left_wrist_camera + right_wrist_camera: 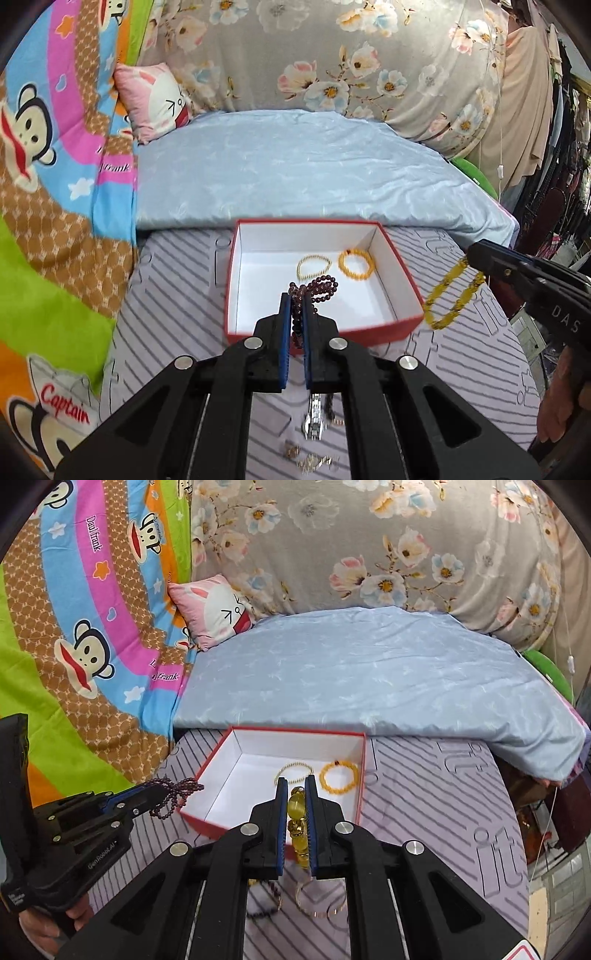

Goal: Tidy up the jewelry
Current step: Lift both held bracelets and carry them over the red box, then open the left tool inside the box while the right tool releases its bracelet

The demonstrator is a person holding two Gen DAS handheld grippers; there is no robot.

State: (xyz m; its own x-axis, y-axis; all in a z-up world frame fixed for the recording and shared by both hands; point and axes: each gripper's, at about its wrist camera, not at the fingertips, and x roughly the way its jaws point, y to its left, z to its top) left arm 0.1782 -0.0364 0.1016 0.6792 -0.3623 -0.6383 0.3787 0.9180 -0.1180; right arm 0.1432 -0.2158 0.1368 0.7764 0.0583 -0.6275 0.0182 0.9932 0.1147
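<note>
Bracelets pinched above a red box (384, 328) on the striped bedsheet (177, 295).

Left gripper (295, 306) clamped on the dark garnet bead strand (317, 288), looped, draping forward over the near rim and down between the fingers. Right gripper (296, 789) clamped on the yellow bead bracelet (297, 825), long axis along the fingers, held just outside the right wall. Inside, flat near the far wall: pearl bracelet (314, 266) beside orange bead bracelet (356, 264). Silver watch (313, 417) near, outside the box.

Light: bright, even, soft shadows | Glare: your gripper bolts shine | Focus: centre sharp, slight softness throughout | Edges: strong fisheye bending, dark vignette at your corners
</note>
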